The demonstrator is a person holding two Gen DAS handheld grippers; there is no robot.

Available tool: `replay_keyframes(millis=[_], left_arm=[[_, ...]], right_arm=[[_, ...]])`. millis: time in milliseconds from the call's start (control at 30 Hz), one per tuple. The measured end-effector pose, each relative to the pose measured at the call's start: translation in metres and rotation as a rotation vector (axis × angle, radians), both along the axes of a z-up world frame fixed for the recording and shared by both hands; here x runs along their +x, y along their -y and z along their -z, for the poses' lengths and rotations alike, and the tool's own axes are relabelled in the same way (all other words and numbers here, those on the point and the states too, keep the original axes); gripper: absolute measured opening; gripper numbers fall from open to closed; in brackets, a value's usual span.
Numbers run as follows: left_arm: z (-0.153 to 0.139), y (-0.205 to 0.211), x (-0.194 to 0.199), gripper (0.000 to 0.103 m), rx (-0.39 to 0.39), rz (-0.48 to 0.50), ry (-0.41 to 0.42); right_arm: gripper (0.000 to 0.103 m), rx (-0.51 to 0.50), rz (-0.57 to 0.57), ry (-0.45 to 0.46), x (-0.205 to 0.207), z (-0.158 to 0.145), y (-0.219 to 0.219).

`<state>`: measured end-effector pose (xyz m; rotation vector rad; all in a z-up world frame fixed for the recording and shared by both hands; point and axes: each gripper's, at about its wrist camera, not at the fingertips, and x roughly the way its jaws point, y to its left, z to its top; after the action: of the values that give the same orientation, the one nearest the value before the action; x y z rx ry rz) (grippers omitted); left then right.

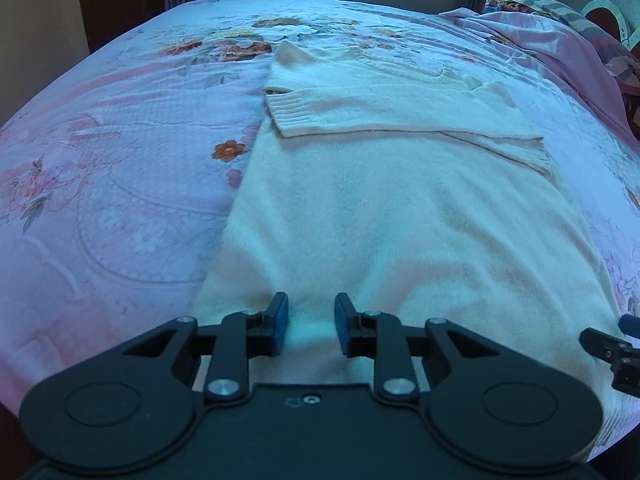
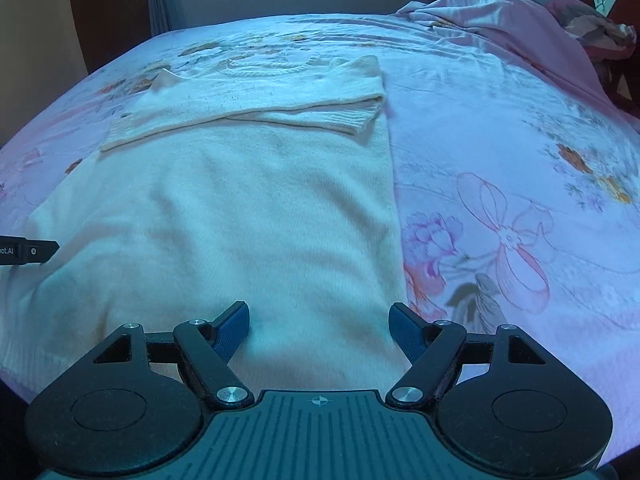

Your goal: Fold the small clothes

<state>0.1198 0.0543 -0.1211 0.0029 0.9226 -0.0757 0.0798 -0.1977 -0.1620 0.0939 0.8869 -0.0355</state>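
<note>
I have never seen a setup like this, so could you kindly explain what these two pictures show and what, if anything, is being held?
A person holds a two-finger tool in each hand, and each carries a wide-angle camera looking along its fingers. One picture comes from the left tool, the other from the right tool. Both are open and hold nothing. A cream knitted sweater lies flat on a floral bedsheet, both sleeves folded across its chest. Both tools sit at its near hem, the right one near its right edge. A crumpled pink cloth lies at the far corner.
</note>
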Motion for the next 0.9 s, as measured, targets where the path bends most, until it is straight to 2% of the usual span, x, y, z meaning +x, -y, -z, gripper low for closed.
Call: replay_keyframes(millis=[333,433,700,900], left_arm=[[-0.004,-0.047,-0.037,0.023,-0.015,-0.065,-0.006],[-0.002,-0.059,-0.046,0.027,-0.025,-0.079,-0.02],[0.012,-0.078,-0.061,0.028,-0.11,-0.07,-0.079],[0.02,-0.079,-0.065,0.024,-0.238,-0.026,-0.139]], right_arm=[[0.076,0.036,0.05,-0.034,-0.043,0.001,0.025],[0.076,0.057,0.065,-0.045,-0.051,0.003,0.03],[0.076,0.117,0.089,-0.071,-0.064,0.007,0.036],[0.076,0.169,0.092,-0.093,-0.07,0.01,0.04]])
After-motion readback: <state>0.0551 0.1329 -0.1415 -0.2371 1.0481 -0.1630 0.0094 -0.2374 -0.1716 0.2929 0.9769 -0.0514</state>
